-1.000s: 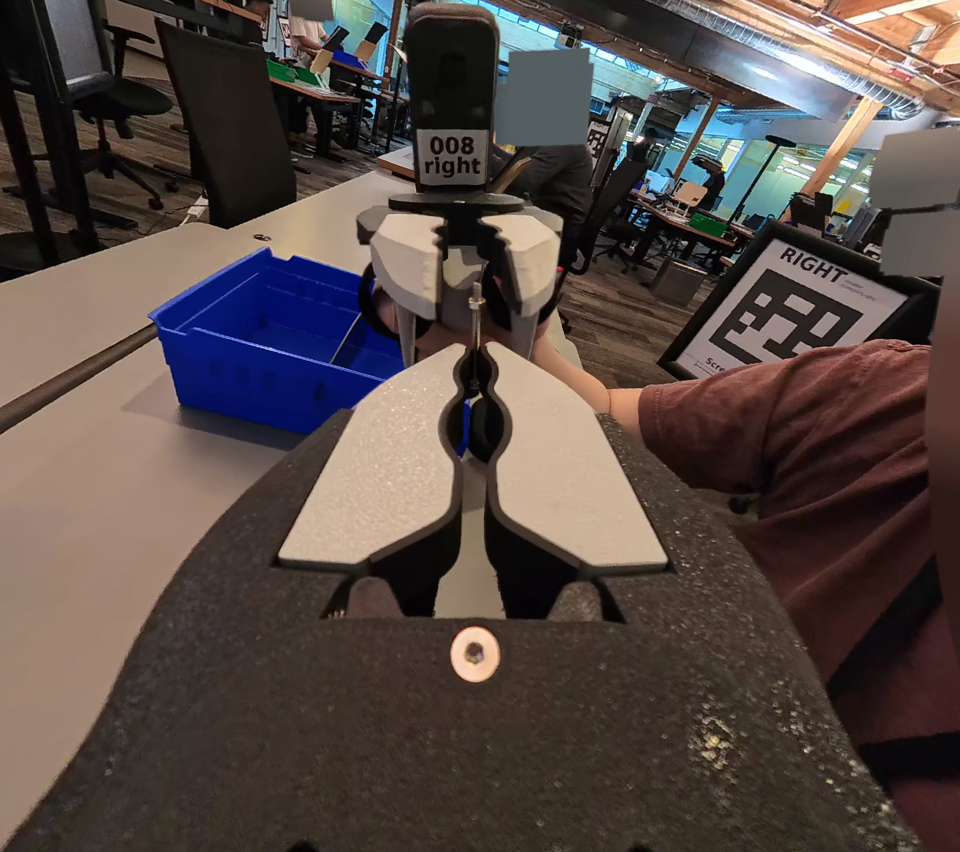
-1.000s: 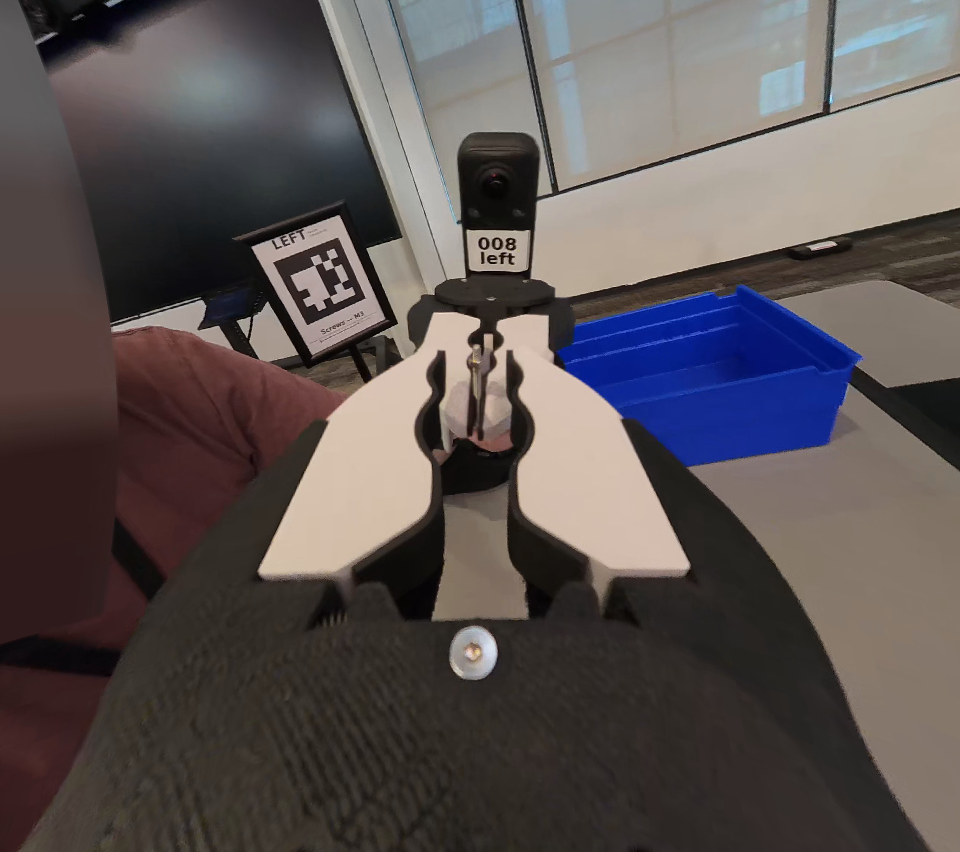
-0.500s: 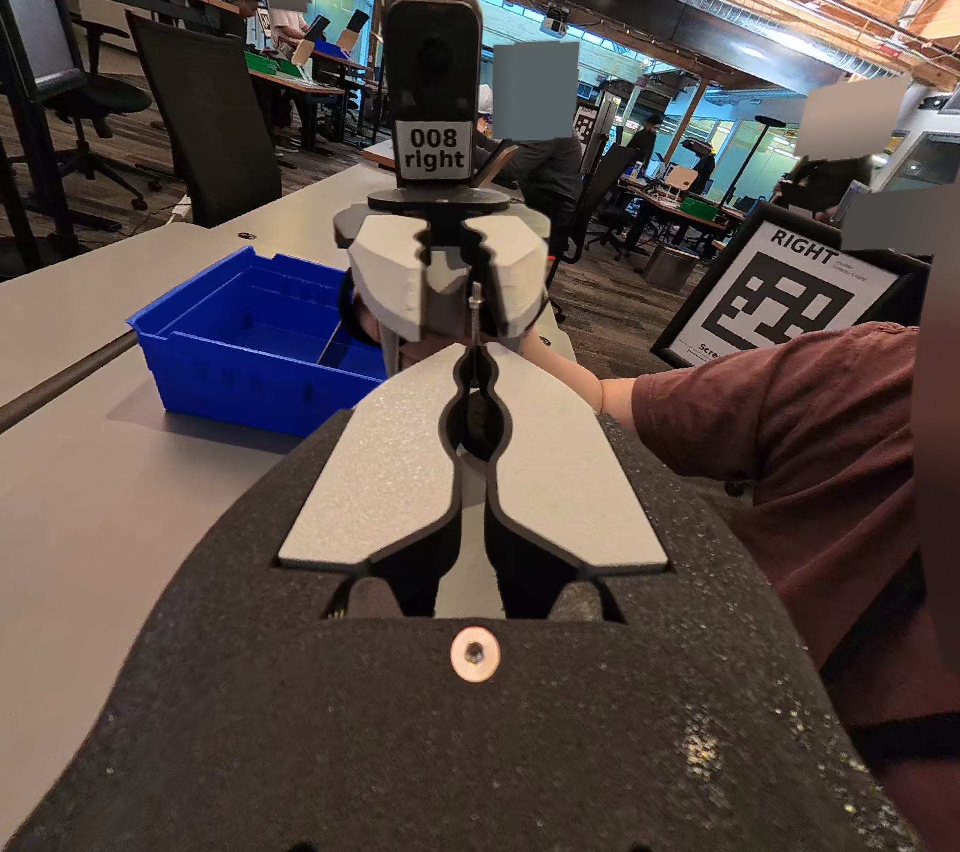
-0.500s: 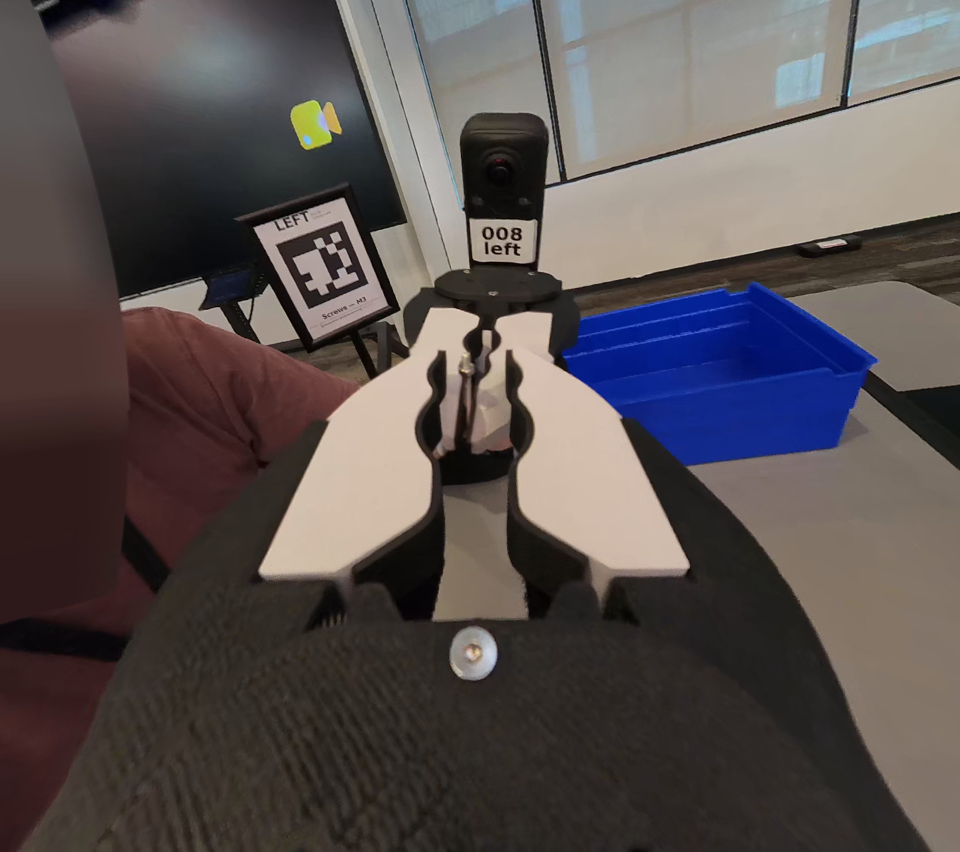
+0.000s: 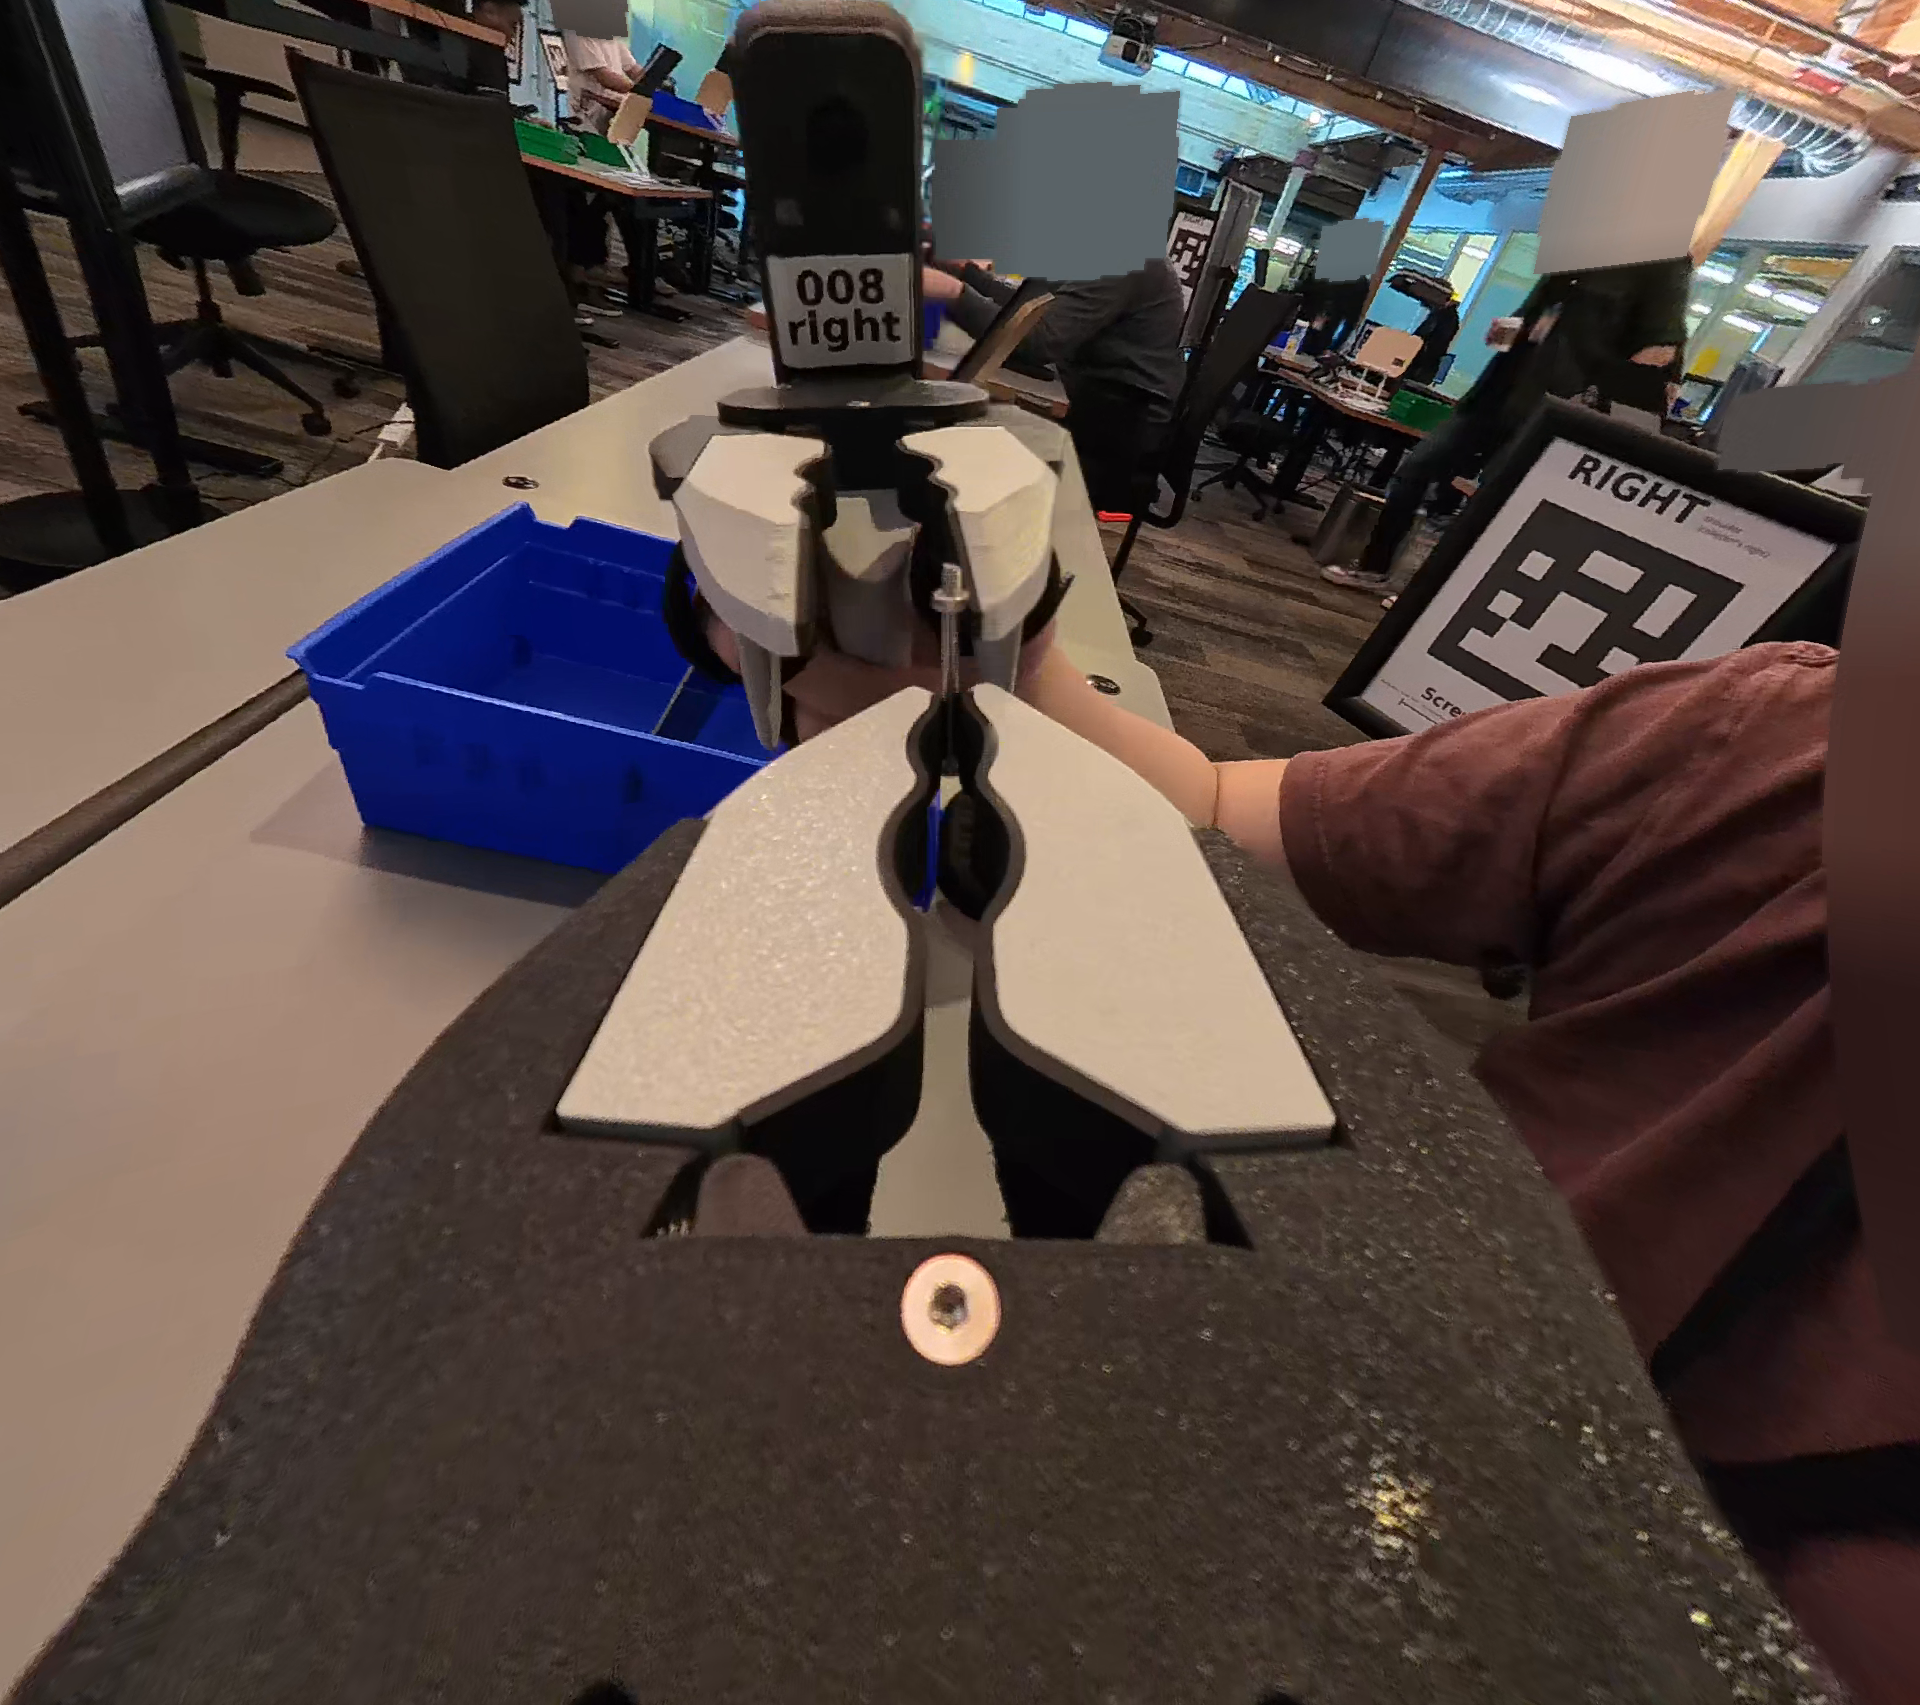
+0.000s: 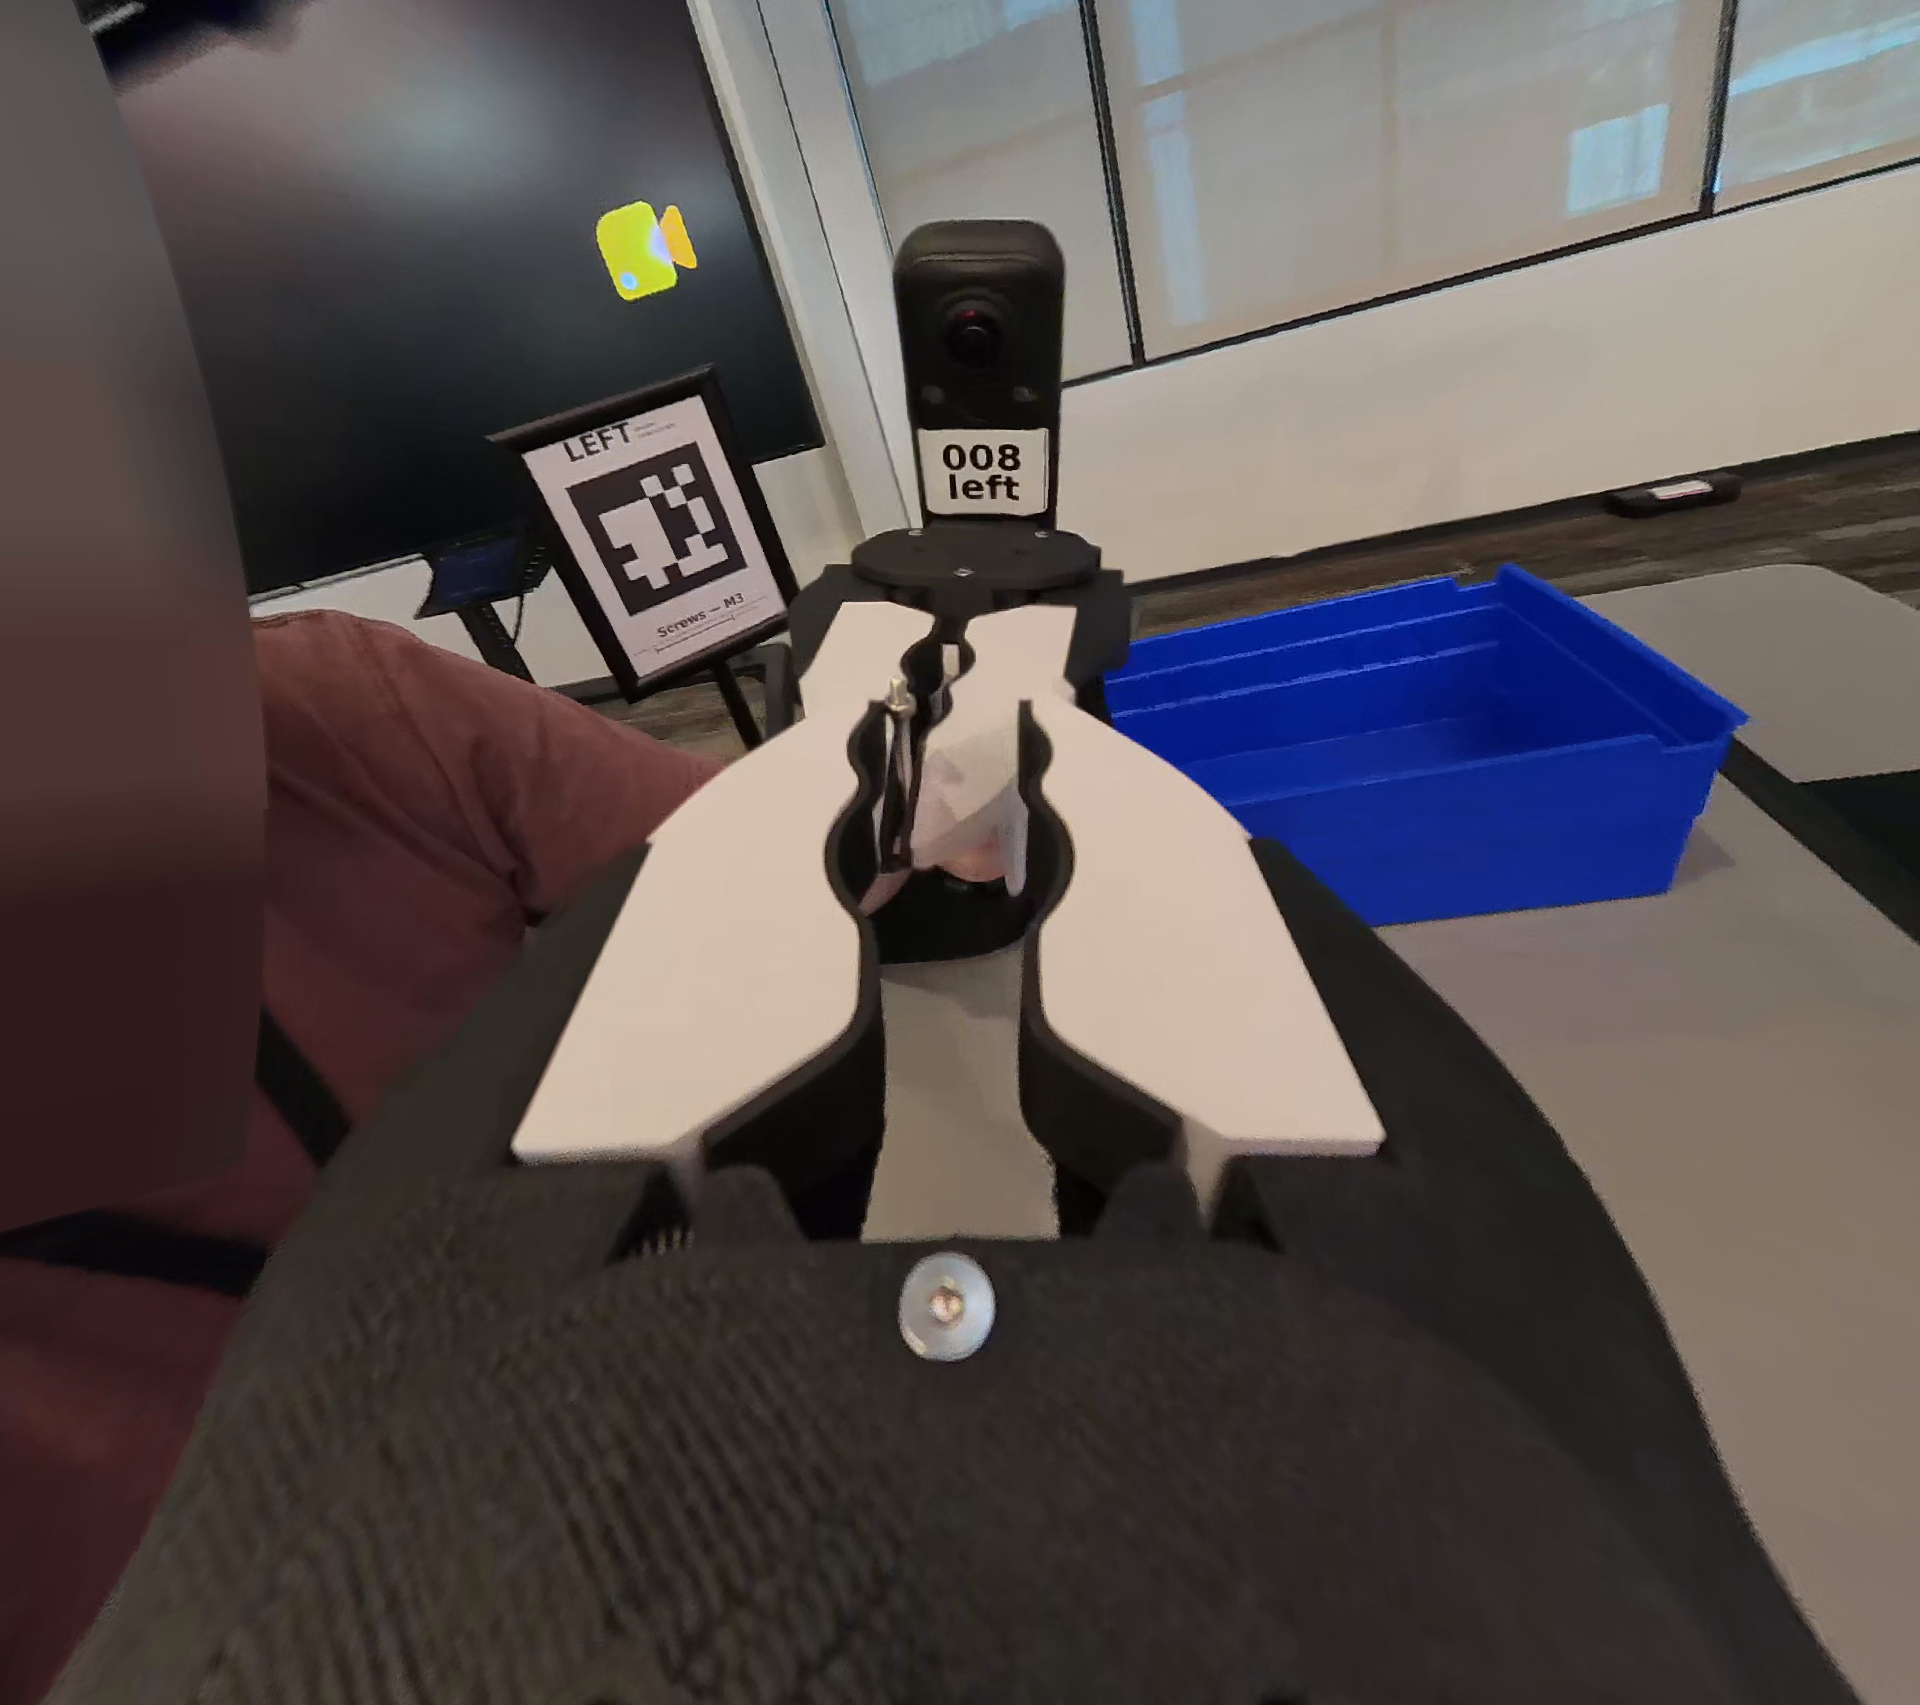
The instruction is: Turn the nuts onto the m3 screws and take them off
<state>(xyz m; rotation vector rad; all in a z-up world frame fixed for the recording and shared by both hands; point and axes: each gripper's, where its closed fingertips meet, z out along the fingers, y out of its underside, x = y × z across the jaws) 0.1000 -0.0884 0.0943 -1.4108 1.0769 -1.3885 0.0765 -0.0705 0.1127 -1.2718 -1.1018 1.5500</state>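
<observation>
My left gripper [image 5: 948, 705] is shut on a thin silver M3 screw [image 5: 948, 653], which stands upright from its fingertips. A small nut [image 5: 948, 599] sits near the screw's top end. My right gripper [image 5: 878, 595] faces the left one, tip to tip, above the grey table. It is open, and the screw's top lies between its fingers without being clamped. In the right wrist view the right gripper [image 6: 943, 720] is open, and the screw [image 6: 900, 756] with the nut [image 6: 896, 701] sits close to its left finger. The left gripper [image 6: 938, 676] is just behind it.
A blue plastic bin [image 5: 499, 720] stands on the grey table [image 5: 208, 980] beside the grippers; it also shows in the right wrist view [image 6: 1455, 782]. The person's maroon sleeve [image 5: 1558, 876] is close on one side. Framed marker signs [image 5: 1590, 595] [image 6: 665, 554] stand behind. My two grippers' fingertips are within a few centimetres of each other.
The right gripper has shifted sideways, so the screw and nut have gone from the middle of its open jaws to near one finger. The left gripper still holds the screw.
</observation>
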